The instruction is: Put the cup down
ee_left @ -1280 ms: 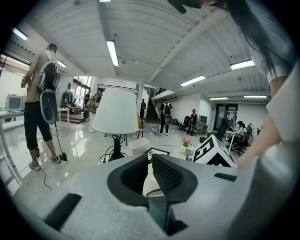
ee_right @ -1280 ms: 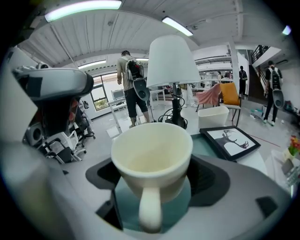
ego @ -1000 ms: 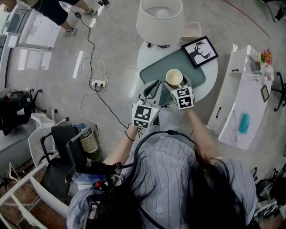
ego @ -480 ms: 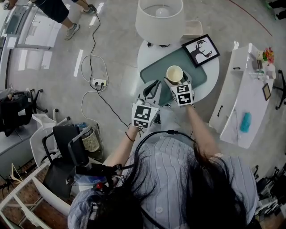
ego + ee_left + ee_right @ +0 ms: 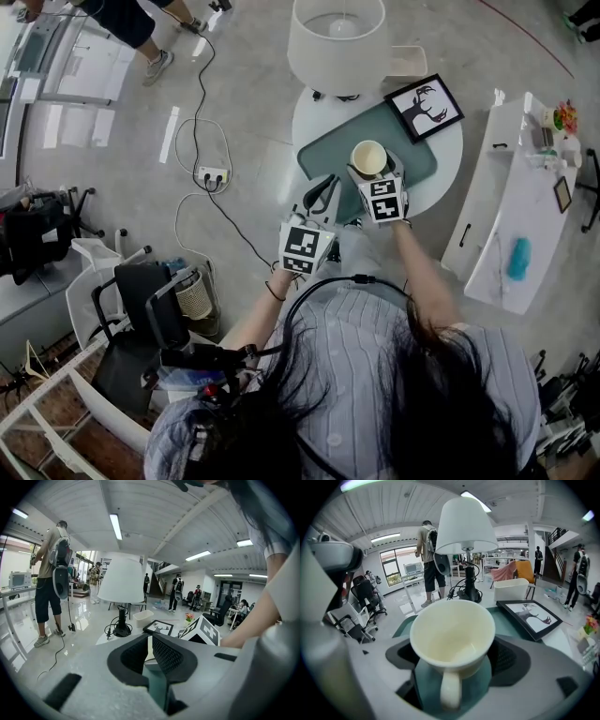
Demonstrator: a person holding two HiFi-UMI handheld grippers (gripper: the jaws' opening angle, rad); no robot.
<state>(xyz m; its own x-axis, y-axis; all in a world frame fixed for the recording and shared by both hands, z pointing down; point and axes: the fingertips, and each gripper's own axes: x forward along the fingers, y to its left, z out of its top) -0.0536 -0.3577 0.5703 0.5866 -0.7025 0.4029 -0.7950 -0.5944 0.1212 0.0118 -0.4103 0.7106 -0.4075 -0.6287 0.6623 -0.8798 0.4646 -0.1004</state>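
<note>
A cream cup (image 5: 452, 637) with its handle turned toward the camera sits between the jaws of my right gripper (image 5: 454, 658), which is shut on it. In the head view the cup (image 5: 368, 157) hangs over the green mat (image 5: 412, 155) on the round white table (image 5: 450, 159), with my right gripper (image 5: 371, 174) just behind it. My left gripper (image 5: 325, 184) is at the mat's near left edge, shut with nothing in it. In its own view the left gripper (image 5: 150, 641) shows only a thin slit between the pads.
A white table lamp (image 5: 336, 42) stands at the table's far side, with its base and cable (image 5: 468, 592) beyond the cup. A framed deer picture (image 5: 425, 106) lies on the mat's far right. A white box (image 5: 511, 588) is behind it. A white cabinet (image 5: 511, 216) stands to the right.
The right gripper and cup have edged slightly farther over the mat. The left gripper has drawn back a little toward the person.
</note>
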